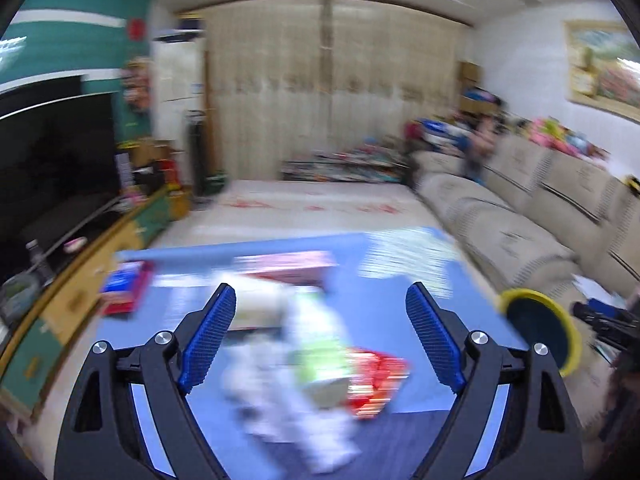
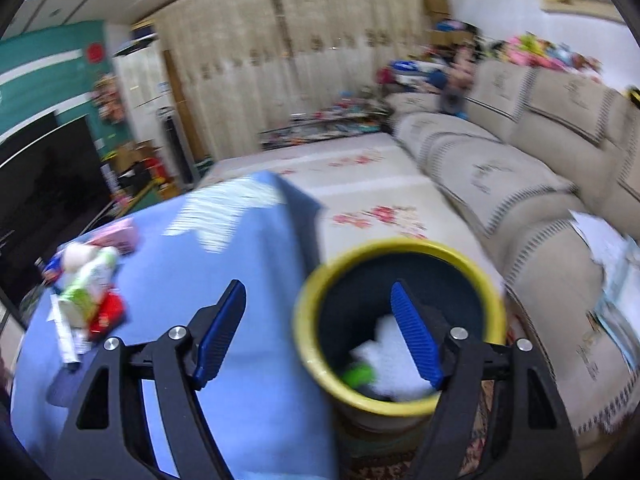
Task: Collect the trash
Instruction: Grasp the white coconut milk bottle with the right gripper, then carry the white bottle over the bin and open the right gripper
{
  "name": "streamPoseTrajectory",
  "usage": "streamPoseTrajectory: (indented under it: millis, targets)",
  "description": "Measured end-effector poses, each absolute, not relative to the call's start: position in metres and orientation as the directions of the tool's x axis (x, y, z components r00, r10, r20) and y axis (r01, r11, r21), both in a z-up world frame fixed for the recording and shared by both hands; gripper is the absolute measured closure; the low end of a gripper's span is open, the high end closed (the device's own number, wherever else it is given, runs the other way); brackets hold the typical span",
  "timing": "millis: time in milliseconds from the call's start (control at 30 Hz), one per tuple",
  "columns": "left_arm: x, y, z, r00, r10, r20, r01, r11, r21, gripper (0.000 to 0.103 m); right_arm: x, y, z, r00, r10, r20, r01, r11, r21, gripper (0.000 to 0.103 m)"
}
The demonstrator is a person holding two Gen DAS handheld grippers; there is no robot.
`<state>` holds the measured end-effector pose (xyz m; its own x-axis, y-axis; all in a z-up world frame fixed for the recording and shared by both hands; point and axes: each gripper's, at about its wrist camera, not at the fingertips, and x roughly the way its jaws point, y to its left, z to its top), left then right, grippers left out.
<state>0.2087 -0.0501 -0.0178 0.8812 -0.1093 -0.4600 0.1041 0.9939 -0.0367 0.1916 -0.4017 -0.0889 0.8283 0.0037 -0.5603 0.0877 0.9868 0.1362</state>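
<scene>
Jaws of the left hand-held gripper (image 1: 320, 332) stand spread wide and hold nothing; their blue pads touch no object. It points forward and a little downward over the table (image 1: 400, 280), which carries a blue cloth. Below and between its fingers lies a blurred pile of trash (image 1: 320, 360): white crumpled paper, a white and green bottle and a red packet, near the left edge of the table in the right wrist view. A pink box (image 1: 288, 266) lies farther back, toward the far edge. The right hand-held gripper (image 2: 318, 328) is also spread and empty, tilted downward beside the right edge of the table. Under its right finger stands the yellow-rimmed bin (image 2: 316, 304), on the floor just beside the table, with white paper (image 2: 394, 368) and something green (image 2: 358, 374) inside. A beige sofa (image 2: 520, 208) runs along the right side of the room.
</scene>
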Motion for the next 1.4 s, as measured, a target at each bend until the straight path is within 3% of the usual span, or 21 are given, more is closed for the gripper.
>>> streamPoseTrajectory:
  millis: [133,333,633,1267,1400]
  targets:
    - [0.208,0.015,-0.028,0.896,-0.005,-0.444,-0.023,0.998,-0.057,0.017,0.22,-0.338,-0.079,0.809,0.156,-0.566,-0.076,0.984,0.164,0.032]
    - [0.206,0.073,-0.059,0.898,0.161,-0.41,-0.192,0.981,-0.034,0.017,0.243,-0.258,-0.073,0.774,0.262,-0.577,-0.198,0.965,0.173,0.032]
    - [0.206,0.084,-0.068,0.896,0.12,-0.427,-0.175,0.98,-0.091,0.015,0.261,-0.157,-0.096,0.72,0.314,-0.619,-0.302,0.945,0.128,0.032]
    - [0.207,0.062,-0.072,0.89,0.078,-0.449,-0.139,0.985,-0.105,0.014,0.275,-0.127,-0.141,0.701,0.243,-0.67,-0.284,0.957,0.05,0.034]
    - [0.208,0.06,-0.073,0.89,0.076,-0.449,-0.137,0.985,-0.104,0.014,0.277,-0.129,-0.145,0.682,0.245,-0.689,-0.286,0.957,0.057,0.051]
